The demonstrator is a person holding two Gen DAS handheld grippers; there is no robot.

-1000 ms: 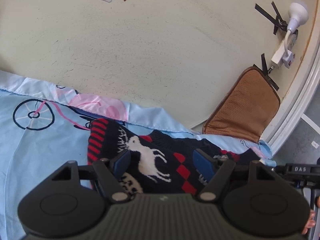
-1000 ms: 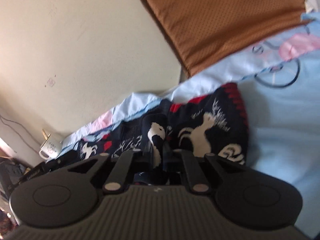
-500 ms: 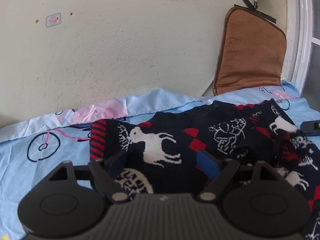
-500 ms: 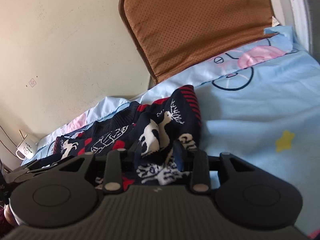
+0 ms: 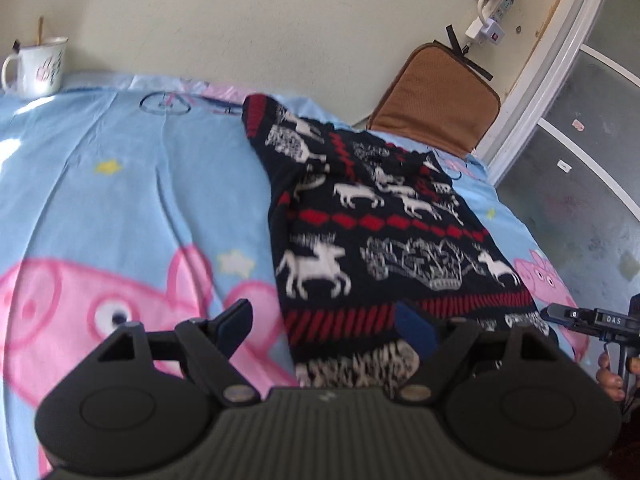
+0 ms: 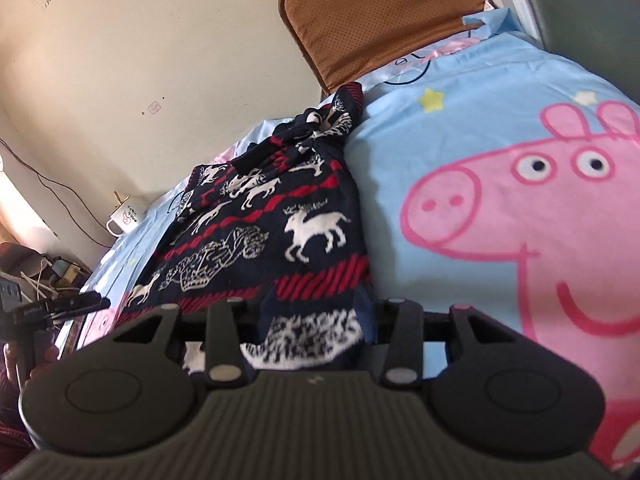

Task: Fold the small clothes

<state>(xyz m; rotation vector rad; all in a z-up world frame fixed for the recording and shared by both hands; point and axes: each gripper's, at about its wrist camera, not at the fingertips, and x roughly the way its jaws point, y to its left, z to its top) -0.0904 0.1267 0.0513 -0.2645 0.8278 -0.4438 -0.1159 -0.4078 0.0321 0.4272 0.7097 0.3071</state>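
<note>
The sweater lies on the bed, running from the near edge away toward the far wall, with its sleeves folded in over the body.

**Gripper state.** The left hand-held gripper stands with its jaws wide apart; the sweater's near hem lies between and beneath the fingers, unpinched. The right hand-held gripper has just been opening; its jaws stand apart, with the near hem between them, and the pads do not appear to press the knit.

**Risks.**
- Snagging: the open jaws sit close over the hem, so pulling away low could drag the fabric and undo the fold.
- Uneven next fold: the far end is bunched around the collar, so lifting only the hem could roll the lump under.
- A single-layer pinch would leave the lower layers behind.

**Appearance.** A dark navy knit with white reindeer, red diamond bands and red-striped ribbing. It looks thick, soft and likely to slump.
</note>
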